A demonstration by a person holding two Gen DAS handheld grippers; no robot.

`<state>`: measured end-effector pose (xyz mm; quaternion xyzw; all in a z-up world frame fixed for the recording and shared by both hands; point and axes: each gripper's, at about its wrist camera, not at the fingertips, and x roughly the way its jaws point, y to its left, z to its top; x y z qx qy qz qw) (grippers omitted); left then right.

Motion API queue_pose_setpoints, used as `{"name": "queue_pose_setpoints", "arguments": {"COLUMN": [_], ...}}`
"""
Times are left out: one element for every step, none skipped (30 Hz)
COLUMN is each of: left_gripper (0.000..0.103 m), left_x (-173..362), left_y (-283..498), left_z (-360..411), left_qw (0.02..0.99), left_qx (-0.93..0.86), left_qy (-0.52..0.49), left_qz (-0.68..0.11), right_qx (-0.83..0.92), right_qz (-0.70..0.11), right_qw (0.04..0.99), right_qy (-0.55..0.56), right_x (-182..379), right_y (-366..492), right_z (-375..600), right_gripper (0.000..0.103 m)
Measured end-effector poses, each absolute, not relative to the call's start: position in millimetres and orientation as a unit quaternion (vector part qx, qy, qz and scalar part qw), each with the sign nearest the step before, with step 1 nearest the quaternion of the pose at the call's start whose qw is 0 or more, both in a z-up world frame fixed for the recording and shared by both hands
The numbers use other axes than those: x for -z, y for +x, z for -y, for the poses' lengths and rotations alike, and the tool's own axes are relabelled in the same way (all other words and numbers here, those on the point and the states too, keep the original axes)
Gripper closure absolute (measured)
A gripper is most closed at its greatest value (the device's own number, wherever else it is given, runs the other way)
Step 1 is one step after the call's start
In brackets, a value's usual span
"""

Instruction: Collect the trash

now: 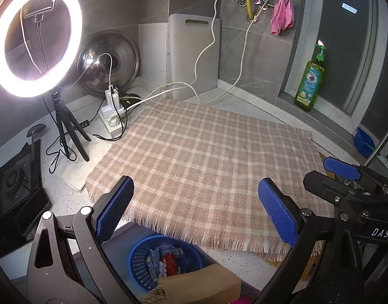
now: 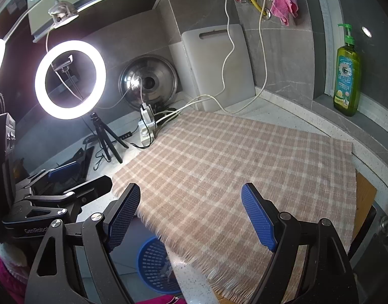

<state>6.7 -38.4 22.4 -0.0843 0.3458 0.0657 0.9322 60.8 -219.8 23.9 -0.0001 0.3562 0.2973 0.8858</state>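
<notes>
A blue plastic basket (image 1: 143, 261) stands on the floor below the counter's front edge, holding several blue and red wrappers (image 1: 166, 255). It also shows in the right wrist view (image 2: 153, 266). A checked beige cloth (image 1: 204, 157) covers the counter; nothing lies on it (image 2: 244, 167). My left gripper (image 1: 196, 207) is open and empty above the cloth's front edge. My right gripper (image 2: 191, 215) is open and empty over the cloth. The right gripper's blue pad shows at the right of the left wrist view (image 1: 342, 168); the left gripper shows at the left of the right wrist view (image 2: 62, 172).
A lit ring light on a tripod (image 1: 36, 38), a power strip with cables (image 1: 112, 111), a steel pot lid (image 1: 107, 65), and a white cutting board (image 1: 194, 55) stand at the back. A green soap bottle (image 1: 309, 83) stands on the sill. A stove (image 1: 14, 177) is at left.
</notes>
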Motion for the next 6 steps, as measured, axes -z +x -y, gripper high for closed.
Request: {"name": "queue_pose_setpoints", "arguments": {"left_gripper": [0.003, 0.003, 0.003, 0.003, 0.003, 0.003], "left_x": [-22.4, -23.1, -23.4, -23.5, -23.0, -22.5], "left_y": [5.8, 8.1, 6.7, 6.7, 7.2, 7.6], "left_z": [38.2, 37.6, 37.6, 37.7, 37.4, 37.4], "left_qw": [0.933, 0.934, 0.935, 0.936, 0.935, 0.934], "left_qx": [-0.067, -0.070, -0.072, -0.074, -0.074, -0.075], "left_qy": [-0.083, -0.082, -0.080, -0.079, -0.079, -0.080], "left_qz": [-0.345, -0.342, -0.338, -0.336, -0.338, -0.339], "right_qx": [-0.298, -0.298, -0.297, -0.297, -0.297, -0.297], "right_qz": [-0.358, -0.358, -0.359, -0.360, -0.360, -0.360], "right_qw": [0.885, 0.885, 0.885, 0.884, 0.884, 0.884], "right_qy": [0.000, 0.000, 0.000, 0.000, -0.001, -0.002], "right_x": [-23.4, -23.3, -23.0, -22.9, -22.8, -22.6], "right_y": [60.7, 60.5, 60.2, 60.2, 59.9, 60.4], "right_z": [219.3, 218.8, 218.3, 218.0, 217.5, 217.3], "right_gripper": [0.021, 0.021, 0.021, 0.021, 0.021, 0.021]}}
